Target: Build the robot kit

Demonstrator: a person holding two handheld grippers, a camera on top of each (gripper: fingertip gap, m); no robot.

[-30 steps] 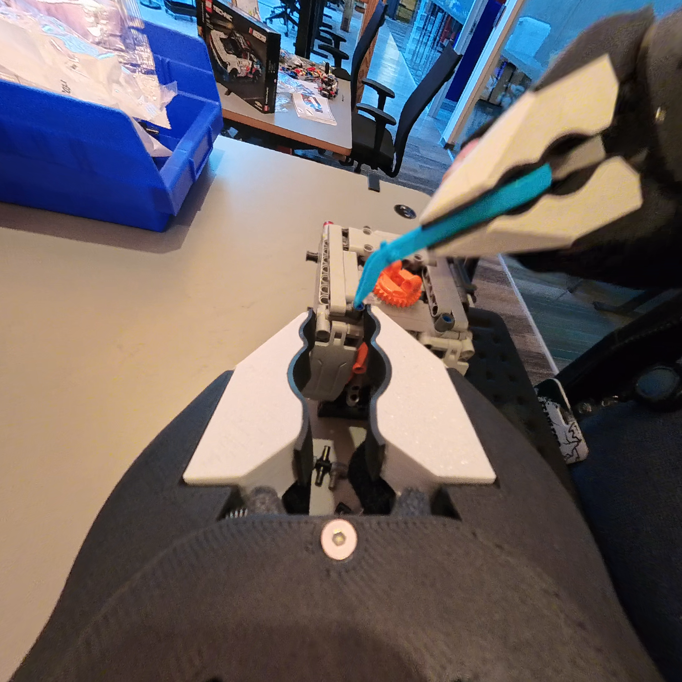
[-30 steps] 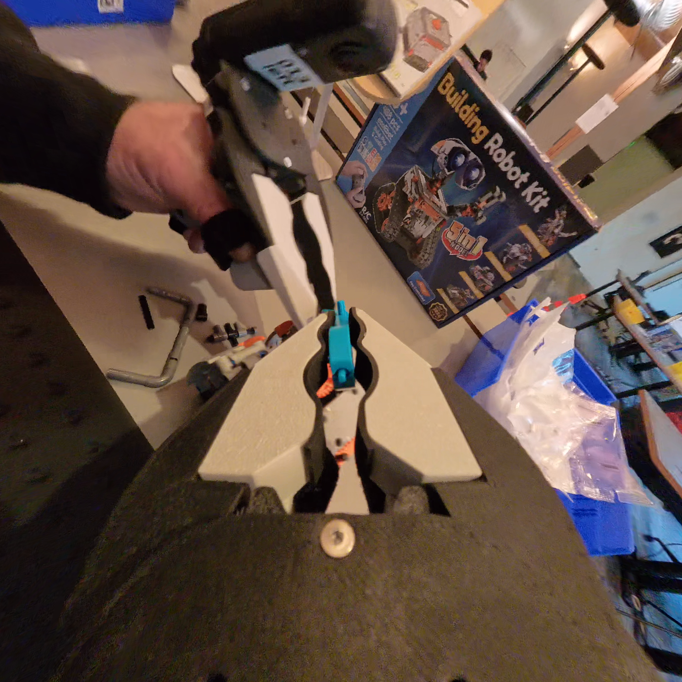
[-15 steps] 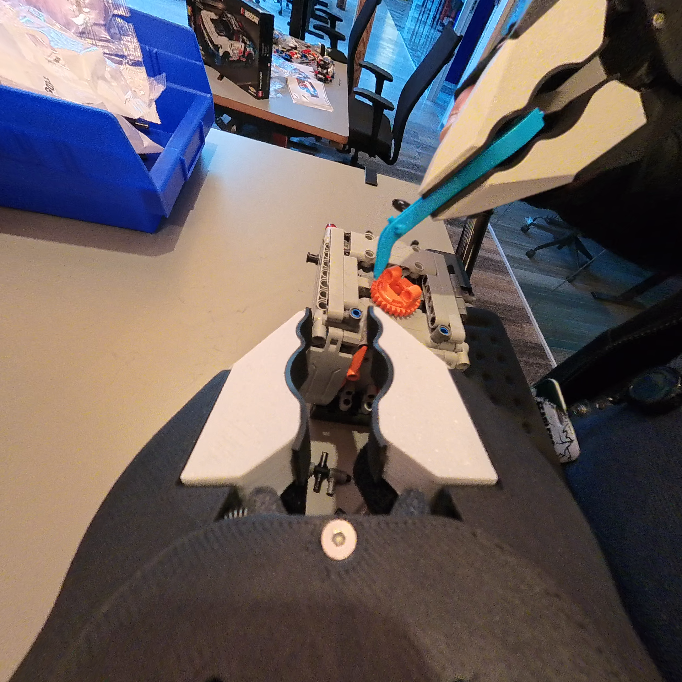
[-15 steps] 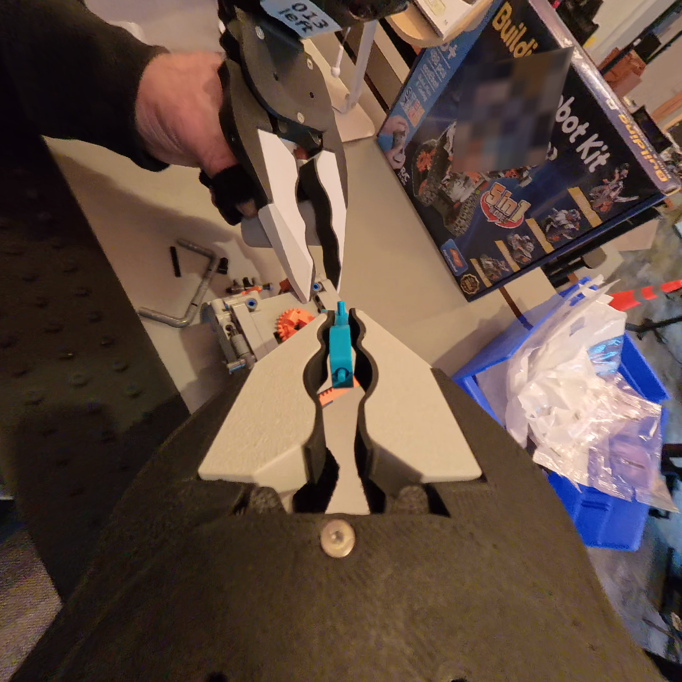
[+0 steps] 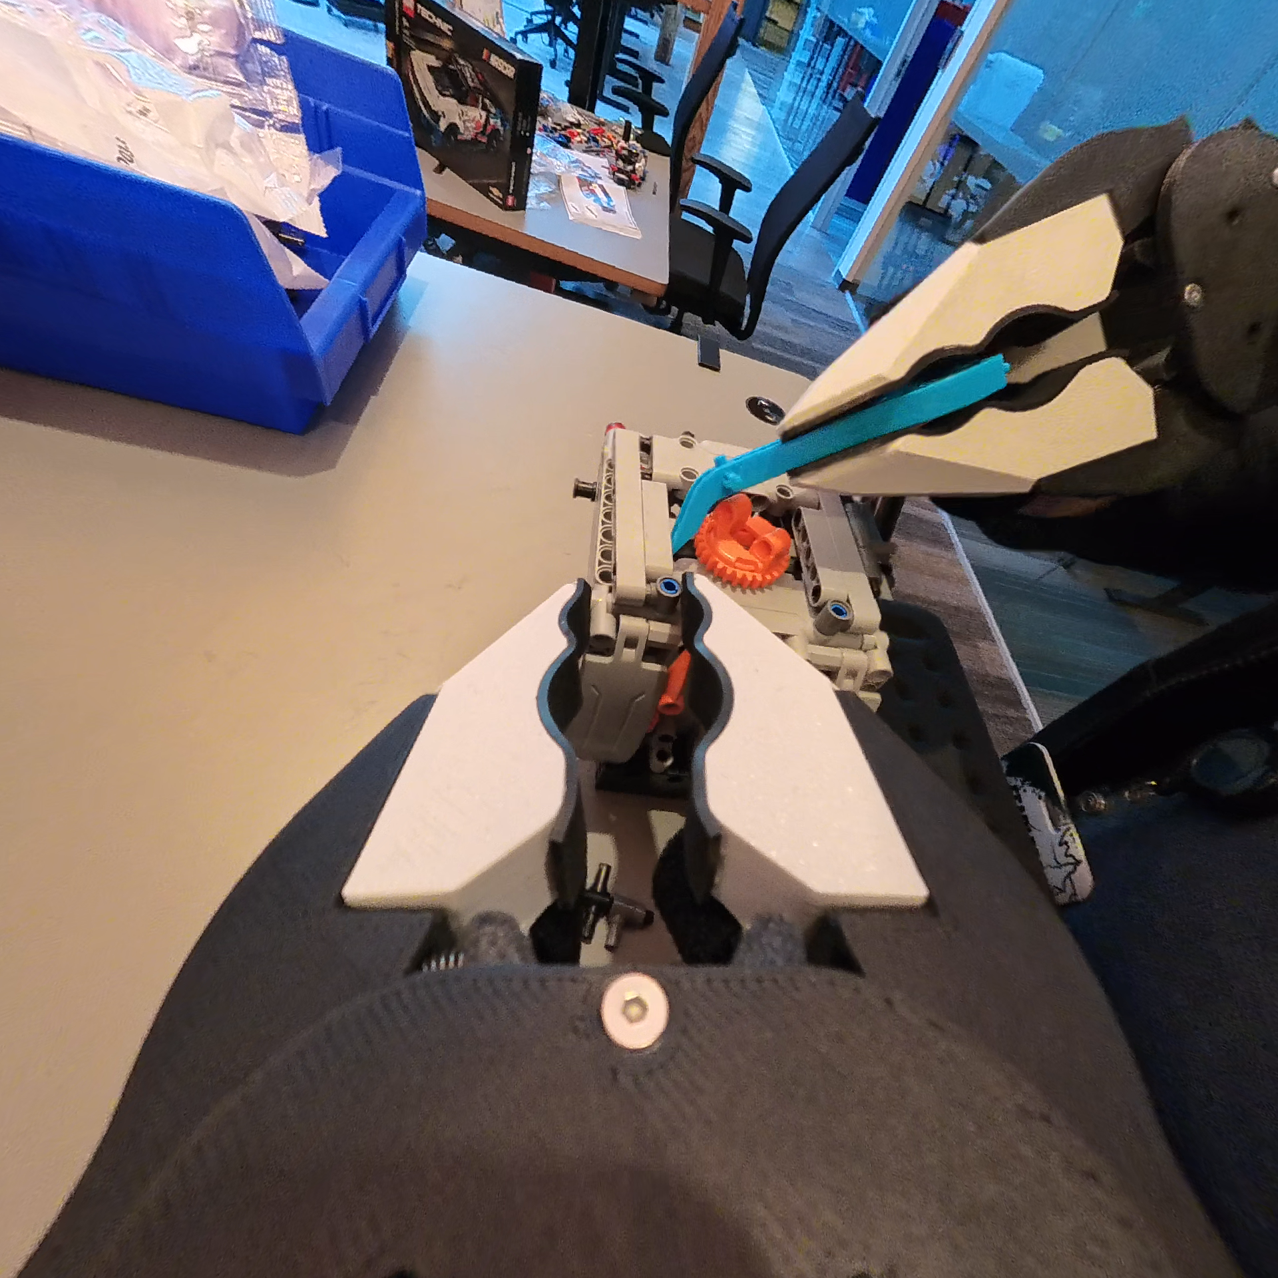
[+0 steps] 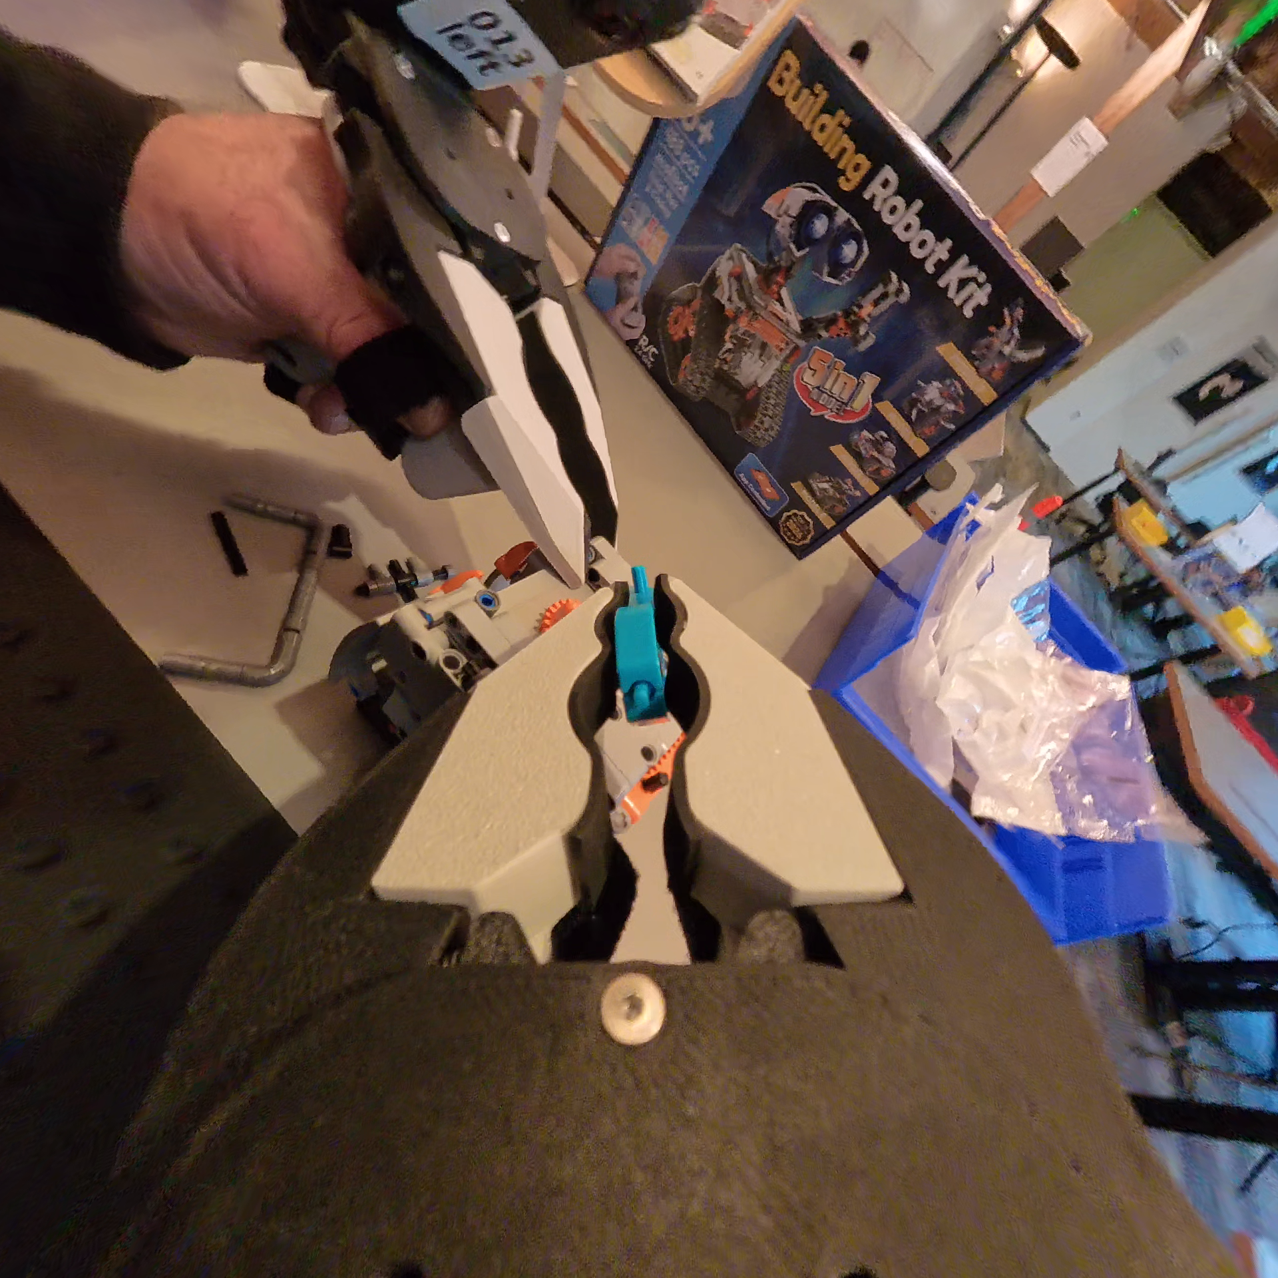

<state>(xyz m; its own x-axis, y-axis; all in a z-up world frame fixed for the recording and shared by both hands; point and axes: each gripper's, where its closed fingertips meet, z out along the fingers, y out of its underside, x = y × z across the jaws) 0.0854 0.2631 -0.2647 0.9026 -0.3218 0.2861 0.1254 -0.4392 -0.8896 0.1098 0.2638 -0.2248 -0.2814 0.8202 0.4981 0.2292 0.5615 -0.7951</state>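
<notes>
A grey brick-built model (image 5: 698, 484) with an orange gear (image 5: 743, 546) on top stands on the table near its right edge. My left gripper (image 5: 633, 588) is shut on the model's near end, on a grey panel piece. My right gripper (image 6: 640, 584) is shut on a teal lever tool (image 6: 635, 650). In the left wrist view the right gripper (image 5: 792, 449) comes in from the upper right, and the tool's (image 5: 830, 442) bent tip rests at the gear's left edge. The right wrist view shows the left gripper (image 6: 591, 553), a hand (image 6: 242, 263) on it, and the model (image 6: 442, 643).
A blue bin (image 5: 173, 297) with clear plastic bags stands at the far left of the table. A large printed kit box (image 6: 830, 290) stands behind. A bent grey beam (image 6: 290, 602) and small pins (image 6: 228, 543) lie loose. A black perforated mat (image 5: 927, 691) lies by the model. My hands' fingertips stand some 5 cm from each other.
The teal tool's tip left the model's front pin, lifted, and came down beside the orange gear. My left gripper has kept its hold on the model.
</notes>
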